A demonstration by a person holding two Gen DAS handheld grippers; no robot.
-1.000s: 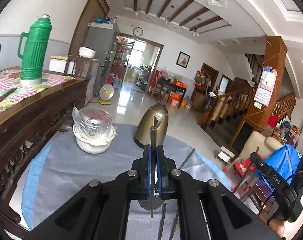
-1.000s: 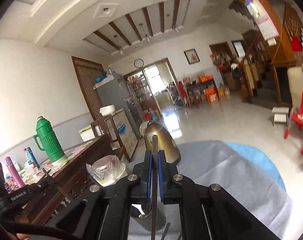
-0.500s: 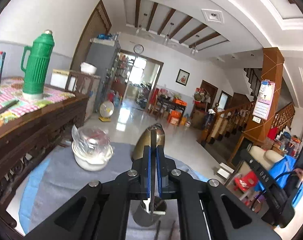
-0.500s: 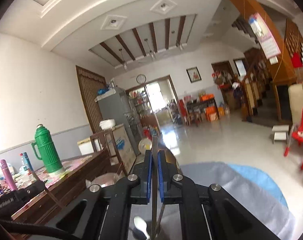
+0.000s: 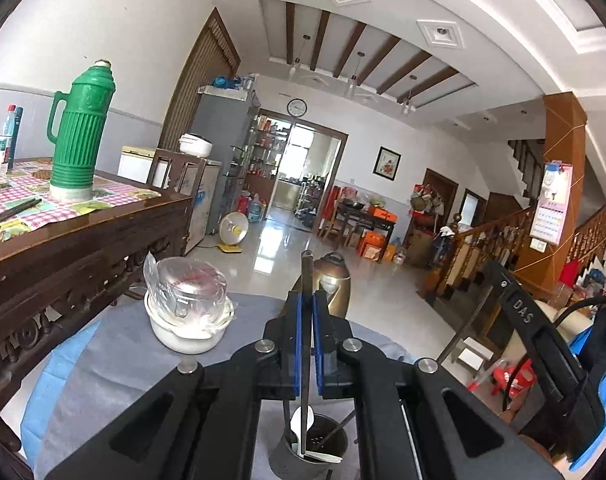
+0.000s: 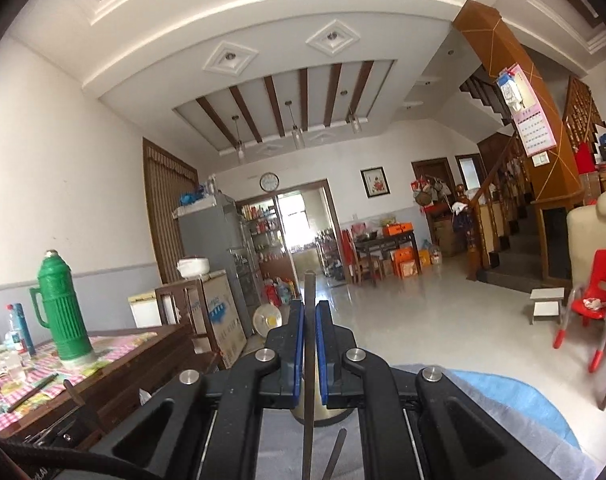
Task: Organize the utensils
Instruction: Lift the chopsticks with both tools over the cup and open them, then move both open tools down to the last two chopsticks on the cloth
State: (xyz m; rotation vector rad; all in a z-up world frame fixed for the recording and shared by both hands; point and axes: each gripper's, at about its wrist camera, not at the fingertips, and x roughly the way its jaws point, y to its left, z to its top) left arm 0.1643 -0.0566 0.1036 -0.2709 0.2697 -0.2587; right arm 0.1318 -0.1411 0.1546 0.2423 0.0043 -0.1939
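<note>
My left gripper (image 5: 307, 300) is shut on a thin dark metal utensil (image 5: 307, 268) that stands upright between the blue pads. Its lower end hangs at the mouth of a dark round utensil holder (image 5: 279, 460). The holder contains a white spoon (image 5: 297, 420) and a few thin utensils. How deep the held utensil reaches I cannot tell. My right gripper (image 6: 309, 308) is shut on a second thin metal utensil (image 6: 309, 284), also upright, and points level across the room. Another utensil tip (image 6: 337, 452) shows below it.
A brass kettle (image 5: 337, 280) and a white bowl with a plastic-wrapped metal pot (image 5: 187, 312) stand on the grey cloth (image 5: 115, 360). A wooden side table (image 5: 83, 240) with a green thermos (image 5: 81, 132) is at the left. A black housing marked DAS (image 5: 543, 344) is close at the right.
The left gripper drew back and tilted up, so the holder now shows below its utensil. The right gripper rose and levelled; the kettle dropped behind its fingers.
</note>
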